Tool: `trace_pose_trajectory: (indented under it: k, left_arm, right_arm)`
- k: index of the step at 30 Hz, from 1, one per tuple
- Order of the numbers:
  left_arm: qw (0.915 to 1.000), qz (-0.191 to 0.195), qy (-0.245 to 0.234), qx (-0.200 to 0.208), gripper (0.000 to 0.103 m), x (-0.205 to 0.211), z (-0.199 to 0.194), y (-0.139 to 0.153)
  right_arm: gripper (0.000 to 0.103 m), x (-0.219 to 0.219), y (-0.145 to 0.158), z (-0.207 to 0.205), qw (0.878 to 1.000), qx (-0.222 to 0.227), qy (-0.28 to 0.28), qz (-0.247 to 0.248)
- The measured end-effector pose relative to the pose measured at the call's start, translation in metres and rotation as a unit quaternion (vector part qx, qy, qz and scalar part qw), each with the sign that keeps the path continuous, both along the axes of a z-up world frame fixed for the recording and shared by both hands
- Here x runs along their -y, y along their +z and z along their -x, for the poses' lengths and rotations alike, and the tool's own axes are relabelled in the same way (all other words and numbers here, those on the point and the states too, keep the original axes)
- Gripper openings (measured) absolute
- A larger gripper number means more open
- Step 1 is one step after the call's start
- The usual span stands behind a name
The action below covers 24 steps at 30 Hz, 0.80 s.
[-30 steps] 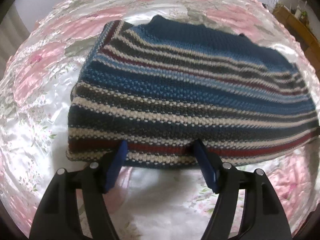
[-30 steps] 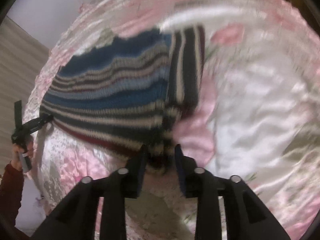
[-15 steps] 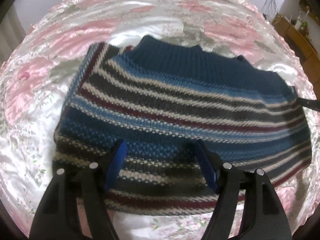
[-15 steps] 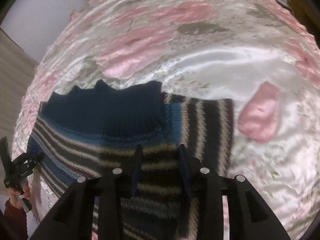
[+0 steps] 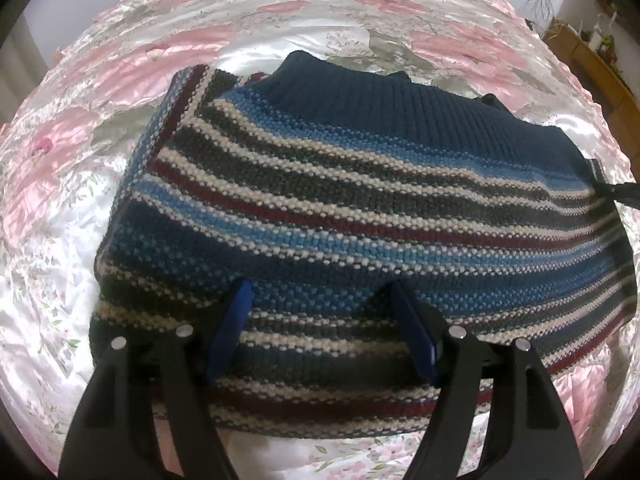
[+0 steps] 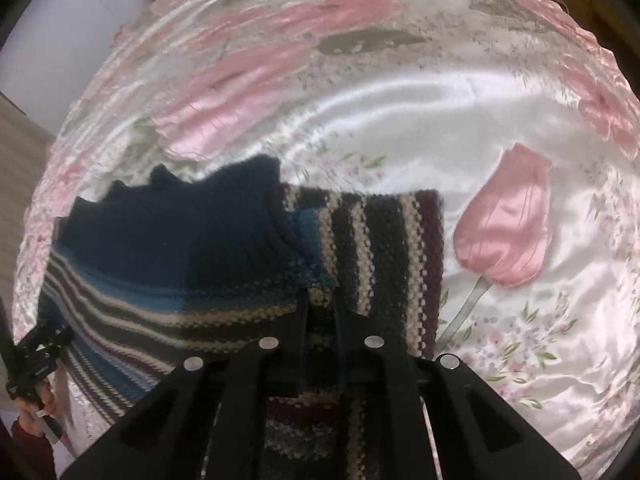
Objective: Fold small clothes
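A striped knit sweater (image 5: 340, 208) in navy, blue, grey, cream and maroon lies flat on a satin bedspread, its navy ribbed band (image 5: 400, 108) at the far side. A folded striped part (image 6: 384, 248) lies beside that band in the right wrist view. My left gripper (image 5: 320, 304) is open and hovers just over the sweater's near half, nothing between its blue pads (image 5: 234, 316). My right gripper (image 6: 322, 312) is shut on the sweater (image 6: 160, 248), with knit fabric pinched between its narrow fingers. One of its fingers (image 5: 618, 194) shows at the sweater's right edge.
The sweater rests on a white and pink floral bedspread (image 5: 80, 168) with a large pink tulip print (image 6: 504, 220). A hand in a red sleeve (image 6: 28, 436) holds the left gripper (image 6: 36, 356). Wooden furniture (image 5: 592, 56) stands at the far right.
My left gripper moved forward from the sweater's near edge to over its body, still open. My right gripper swung forward with the pinched fabric, and the sweater now lies closer under it.
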State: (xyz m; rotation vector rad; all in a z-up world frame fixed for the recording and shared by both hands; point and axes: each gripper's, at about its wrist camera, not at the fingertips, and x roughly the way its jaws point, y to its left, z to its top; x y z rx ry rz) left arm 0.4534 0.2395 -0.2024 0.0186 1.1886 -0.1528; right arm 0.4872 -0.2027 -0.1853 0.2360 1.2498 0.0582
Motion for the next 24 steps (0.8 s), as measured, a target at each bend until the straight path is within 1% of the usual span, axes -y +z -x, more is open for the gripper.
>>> trace_pose_trajectory:
  k: [5,7,9,11,13,15,17,21,24]
  left_arm:
    - [0.9999,-0.016,-0.006,0.001,0.074,0.006,0.000,-0.002]
    - [0.9998,-0.021,-0.005,-0.001,0.075,0.008,-0.001,-0.002]
    - [0.9998,-0.021,-0.001,-0.004,0.075,0.008,-0.001,0.001]
    - [0.9998,-0.016,0.004,-0.008,0.075,0.008,-0.001,0.007]
    - [0.9999,0.004,0.012,-0.006,0.075,0.005,0.002,0.019]
    - [0.9998,0.014,0.012,0.007,0.075,0.006,0.006,0.032]
    - [0.9998,0.010,0.008,0.016,0.076,0.010,0.007,0.041]
    - [0.9998,0.013,-0.001,0.017,0.077,0.021,0.001,0.048]
    - [0.9998,0.014,-0.004,0.012,0.077,0.027,-0.001,0.045]
  right_arm:
    - [0.012,0.003,-0.003,0.001,1.000,-0.002,-0.010,-0.006]
    - [0.017,0.004,0.003,0.004,1.000,-0.001,-0.010,-0.009]
    - [0.026,0.007,0.016,0.015,1.000,0.002,-0.019,-0.013]
    - [0.029,0.008,0.029,0.027,1.000,0.003,-0.021,-0.003]
    - [0.042,0.007,0.045,0.045,1.000,0.008,-0.014,0.022]
    - [0.058,0.007,0.054,0.062,0.999,0.004,-0.009,0.041]
    - [0.064,0.010,0.056,0.076,0.999,-0.011,-0.006,0.031]
    - [0.066,0.019,0.046,0.096,0.998,-0.044,-0.011,-0.031]
    - [0.067,0.020,0.038,0.096,0.998,-0.051,-0.008,-0.034]
